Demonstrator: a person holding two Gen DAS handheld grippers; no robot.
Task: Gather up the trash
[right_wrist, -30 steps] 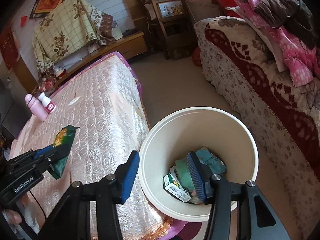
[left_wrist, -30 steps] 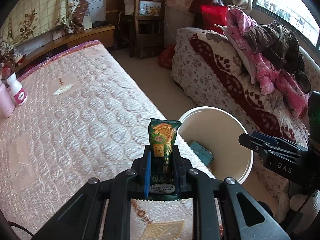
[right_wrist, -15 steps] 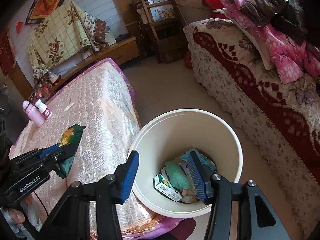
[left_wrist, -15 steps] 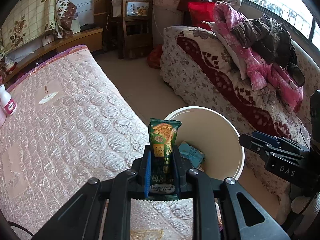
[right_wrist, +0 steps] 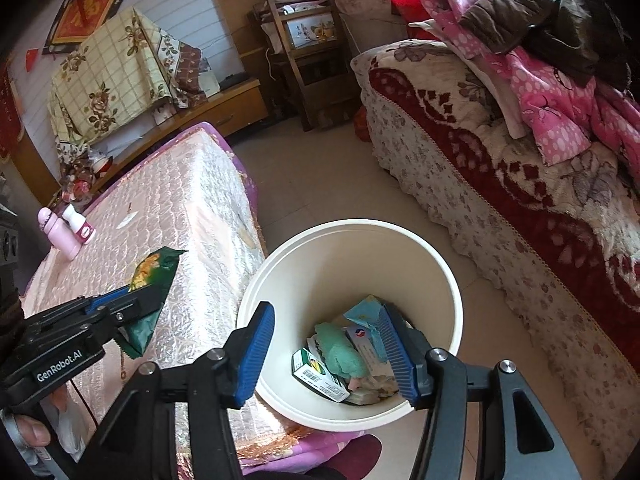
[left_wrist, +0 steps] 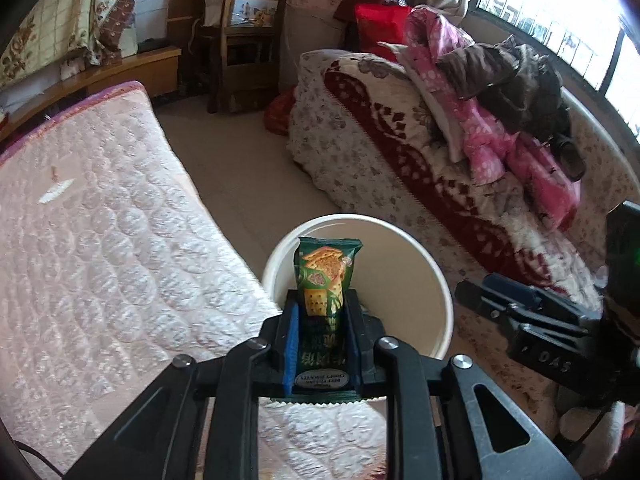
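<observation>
My left gripper point(left_wrist: 320, 320) is shut on a green cracker wrapper point(left_wrist: 326, 272) and holds it upright at the near rim of a cream trash bucket point(left_wrist: 424, 256). In the right wrist view the same left gripper point(right_wrist: 136, 300) holds the wrapper point(right_wrist: 154, 272) over the mattress edge, left of the bucket point(right_wrist: 352, 256). My right gripper point(right_wrist: 326, 346) is open and empty above the bucket's near side. Several pieces of trash point(right_wrist: 340, 360) lie at the bucket's bottom. The right gripper also shows in the left wrist view point(left_wrist: 516, 308).
The pink quilted mattress point(left_wrist: 100, 260) lies left of the bucket. Two pink bottles point(right_wrist: 66, 232) stand on its far side. A sofa with a floral cover and piled clothes point(left_wrist: 480, 140) is on the right. A wooden chair point(left_wrist: 240, 32) stands at the back.
My left gripper has carried the wrapper to the right, from over the mattress to the bucket's rim. The right gripper has stayed open over the bucket.
</observation>
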